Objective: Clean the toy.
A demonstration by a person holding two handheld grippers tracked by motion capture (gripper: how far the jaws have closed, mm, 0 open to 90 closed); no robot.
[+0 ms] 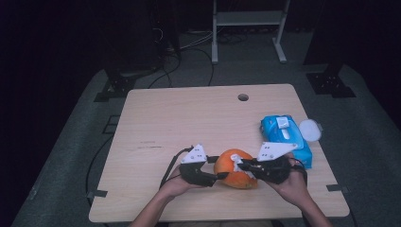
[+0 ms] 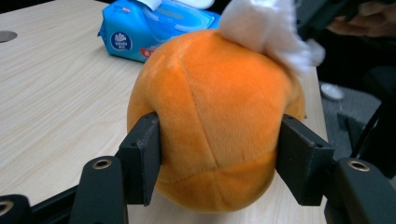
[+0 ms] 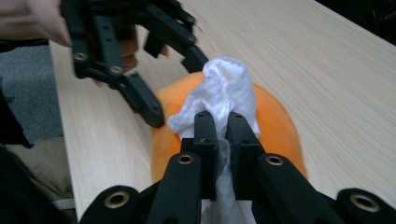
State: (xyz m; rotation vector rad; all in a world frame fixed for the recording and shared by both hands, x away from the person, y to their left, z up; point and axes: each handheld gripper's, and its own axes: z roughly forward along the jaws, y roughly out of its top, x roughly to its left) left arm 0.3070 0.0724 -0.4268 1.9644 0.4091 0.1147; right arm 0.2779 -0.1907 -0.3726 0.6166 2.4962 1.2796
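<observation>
High view first: an orange plush ball (image 1: 235,175) is seen sitting on the wooden table (image 1: 189,123), near the front edge, with a gripper at each side of it. The left gripper (image 1: 218,176) is pressed in from the ball's left, the right gripper (image 1: 241,165) is laid over its top right. A blue pack of wet wipes (image 1: 286,138) is parked just behind the right hand, near the table's right edge, with its lid flipped open.

In the left gripper view the ball (image 2: 215,121) is squeezed between the two black jaws, one pad against each flank, so that gripper is clamped onto the plush at about mid width. The ball's underside is resting on the tabletop. A white wipe (image 2: 268,30) is draped on the ball's upper right side there.

In the right gripper view the jaws are pinched nearly together on the white wipe (image 3: 219,100), which is bunched up ahead of the fingertips and pressed against the top of the orange ball (image 3: 271,123). The left gripper (image 3: 175,84) is seen beyond, straddling the ball's far end.
</observation>
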